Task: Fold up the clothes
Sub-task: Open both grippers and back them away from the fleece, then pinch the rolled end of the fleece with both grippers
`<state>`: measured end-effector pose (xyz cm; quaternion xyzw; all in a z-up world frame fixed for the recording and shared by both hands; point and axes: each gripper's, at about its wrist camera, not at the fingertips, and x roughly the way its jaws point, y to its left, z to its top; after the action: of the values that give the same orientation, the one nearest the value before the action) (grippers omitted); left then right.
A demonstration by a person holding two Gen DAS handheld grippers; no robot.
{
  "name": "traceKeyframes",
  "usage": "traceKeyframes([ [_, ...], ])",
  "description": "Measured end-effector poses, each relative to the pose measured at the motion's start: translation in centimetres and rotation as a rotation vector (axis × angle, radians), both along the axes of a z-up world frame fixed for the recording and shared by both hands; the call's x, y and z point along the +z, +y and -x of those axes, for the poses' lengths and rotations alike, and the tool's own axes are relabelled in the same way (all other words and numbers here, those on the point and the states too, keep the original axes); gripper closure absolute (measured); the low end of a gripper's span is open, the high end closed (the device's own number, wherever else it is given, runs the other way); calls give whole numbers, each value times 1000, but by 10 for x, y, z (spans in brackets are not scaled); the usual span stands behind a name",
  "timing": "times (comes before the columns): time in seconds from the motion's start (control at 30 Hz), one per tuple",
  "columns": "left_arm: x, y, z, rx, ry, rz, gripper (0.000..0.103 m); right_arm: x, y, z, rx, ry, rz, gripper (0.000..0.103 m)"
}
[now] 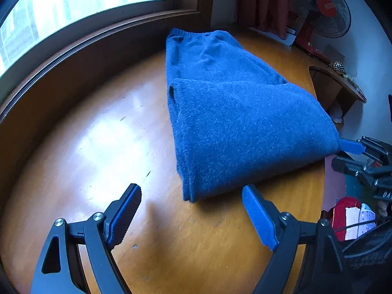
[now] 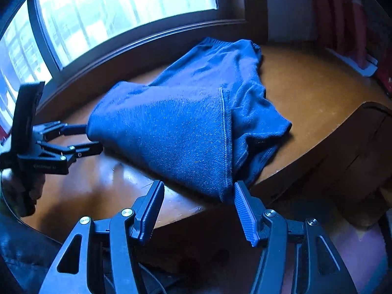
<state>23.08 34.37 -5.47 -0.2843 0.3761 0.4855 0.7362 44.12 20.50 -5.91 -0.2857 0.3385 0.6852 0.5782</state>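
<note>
I have a blue fleece garment (image 1: 235, 122) lying folded on the wooden table (image 1: 98, 147), filling the middle of the left wrist view from the ribbed waistband near the top centre down to a folded edge low in the frame. In the right wrist view the same garment (image 2: 186, 132) sits at frame centre, with a stitched seam running down its right half and looser folds bunched to the right of it.

My left gripper (image 1: 192, 212) is at the bottom of its own view with its fingers spread wide, empty, the near corner of the garment just beyond and between the tips. In the right wrist view it shows at the left edge (image 2: 91, 138), its fingers at the garment's left edge.

My right gripper (image 2: 198, 204) is also spread, at the bottom of its view, with the garment's lowest corner hanging over the table edge right by its right finger (image 2: 245, 216); I cannot tell whether they touch. From the left wrist view it appears at the right edge (image 1: 343, 150), one blue finger against the garment.

A window (image 2: 110, 7) runs across the upper left, and a fan (image 1: 321, 7) stands in the upper right.
</note>
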Motion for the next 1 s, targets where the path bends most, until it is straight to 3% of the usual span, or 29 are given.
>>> traceKeyframes([
  [0.37, -10, 5, -26, -74, 40, -35, 20, -16, 17, 10, 6, -61, -18, 45],
  [0.47, -10, 5, -34, -96, 45, -32, 40, -16, 16, 12, 19, -64, -23, 55],
  [0.6, -8, 2, -42, -104, 95, -39, 45, -10, 11, 15, 37, -70, -38, 68],
  [0.73, 2, 0, -37, -102, 58, -14, 49, -1, 4, 16, 59, -59, -50, 74],
  [1.0, 40, -15, -32, -121, 1, -34, 50, 35, -12, 10, 70, -27, -107, 77],
])
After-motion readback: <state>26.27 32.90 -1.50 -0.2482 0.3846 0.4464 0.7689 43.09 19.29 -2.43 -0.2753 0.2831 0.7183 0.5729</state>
